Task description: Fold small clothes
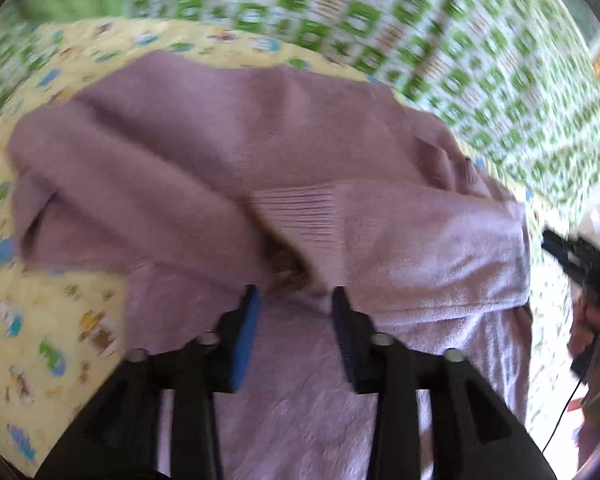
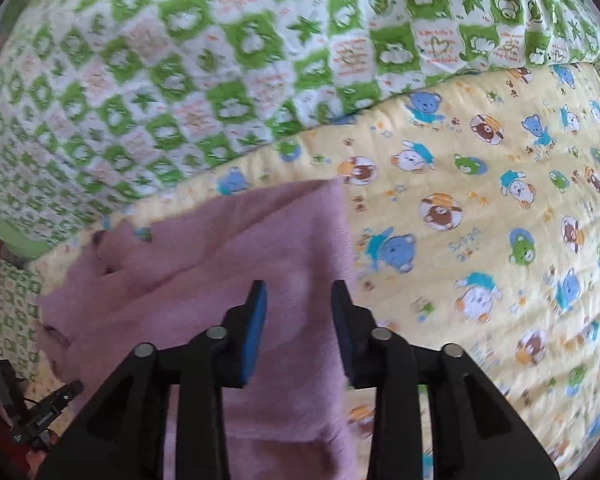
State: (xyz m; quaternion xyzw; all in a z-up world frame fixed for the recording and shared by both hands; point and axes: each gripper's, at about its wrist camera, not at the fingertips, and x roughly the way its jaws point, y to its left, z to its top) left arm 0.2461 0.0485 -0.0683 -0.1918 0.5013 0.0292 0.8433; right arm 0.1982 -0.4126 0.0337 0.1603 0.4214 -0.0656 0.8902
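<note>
On the yellow bear-print quilt [image 2: 480, 200] lay the lilac sweater [image 1: 260, 152], partly folded, one ribbed cuff [image 1: 300, 212] crossing its middle. Beyond the quilt's far edge spread a green-and-white checked blanket [image 2: 180, 60]. Above the sweater's near part hung the left gripper [image 1: 296, 300], jaws apart and holding nothing. Over the sweater's right edge, beside bare quilt, hung the right gripper [image 2: 299, 294], jaws likewise parted and empty. The left view was blurred.
</note>
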